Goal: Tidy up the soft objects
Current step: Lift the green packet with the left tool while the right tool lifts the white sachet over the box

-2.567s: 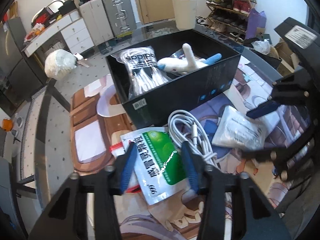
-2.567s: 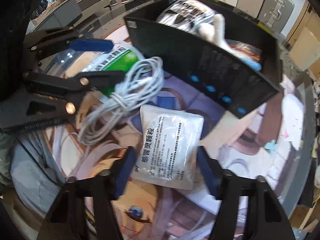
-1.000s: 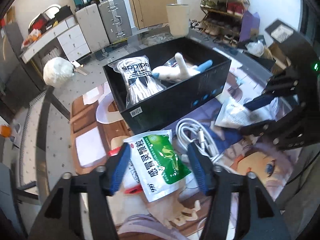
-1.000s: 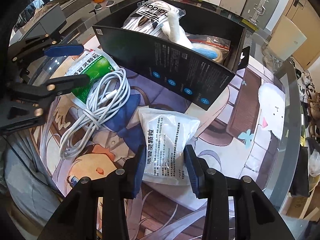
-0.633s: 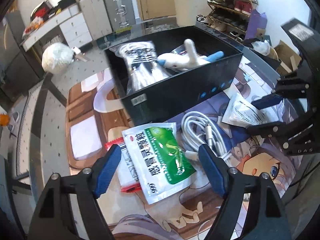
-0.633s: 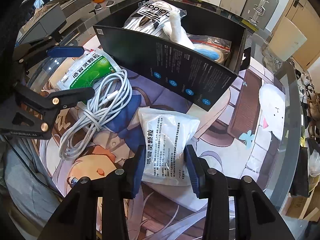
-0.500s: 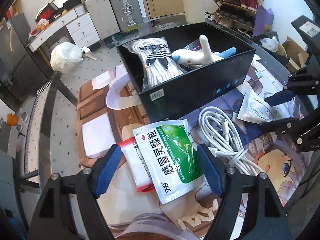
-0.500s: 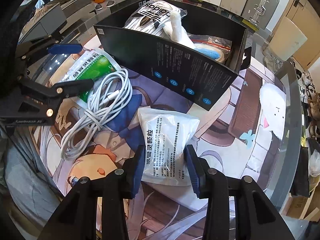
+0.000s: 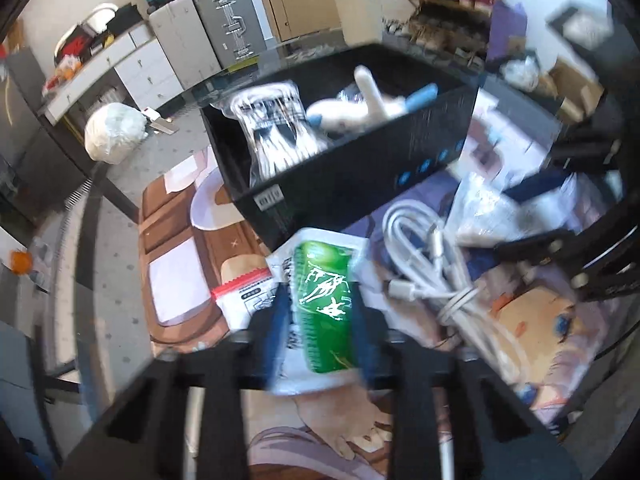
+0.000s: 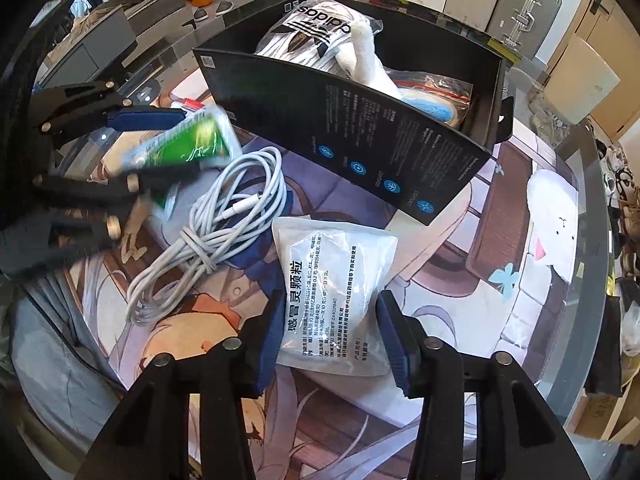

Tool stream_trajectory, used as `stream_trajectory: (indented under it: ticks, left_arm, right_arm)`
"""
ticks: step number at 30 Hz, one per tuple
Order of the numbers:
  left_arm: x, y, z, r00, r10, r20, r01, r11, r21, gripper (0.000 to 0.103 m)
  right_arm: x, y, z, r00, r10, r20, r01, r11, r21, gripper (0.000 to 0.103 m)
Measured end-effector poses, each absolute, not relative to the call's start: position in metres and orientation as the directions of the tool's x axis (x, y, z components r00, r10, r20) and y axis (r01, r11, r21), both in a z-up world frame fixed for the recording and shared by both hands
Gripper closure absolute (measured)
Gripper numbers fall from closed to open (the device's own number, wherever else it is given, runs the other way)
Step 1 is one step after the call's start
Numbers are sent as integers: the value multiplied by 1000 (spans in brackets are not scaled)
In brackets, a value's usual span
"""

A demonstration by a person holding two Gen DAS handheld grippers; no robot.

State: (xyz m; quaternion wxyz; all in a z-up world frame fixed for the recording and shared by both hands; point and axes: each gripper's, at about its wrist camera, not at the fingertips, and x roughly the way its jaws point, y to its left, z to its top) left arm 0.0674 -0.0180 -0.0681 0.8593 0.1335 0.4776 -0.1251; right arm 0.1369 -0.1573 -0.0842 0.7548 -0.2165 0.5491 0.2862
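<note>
the left claw, its jaws just closed, pinches the green packet near the black box; the right claw pinches the white packet on the surface.

green-and-white foil sachet with white lettering | translucent white plastic sachet with black print | coiled white cable | black cardboard box with blue round icons | black-and-white striped packet | white-and-blue plush toy | counter mat brown, purple, cartoon-printed | gripper pads blue
</note>
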Motion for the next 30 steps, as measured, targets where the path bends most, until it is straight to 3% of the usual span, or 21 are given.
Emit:
stream_trajectory:
  ticks: [6,15,19,23,30]
  left_arm:
    - [62,-17,-59,535,-118,-836,360,928,99,86]
    - [53,-20,-32,646,-146,-749,356,926,126,86]
    - [46,-14,-16,729,-149,-668,326,934,147,85]
    - [42,-8,-4,786,-155,-598,301,941,151,85]
    - [36,3,9,849,-162,-504,267,953,143,85]
  right_arm:
    - [132,-153,-80,244,216,-945,-679,735,-7,77]
    - [131,-165,-46,320,323,-891,-655,754,38,79]
    - [126,-165,-28,370,387,-845,-665,745,50,80]
    - [117,-164,-9,452,440,-775,-669,742,31,80]
    - [83,-167,31,614,557,-559,-681,732,-17,79]
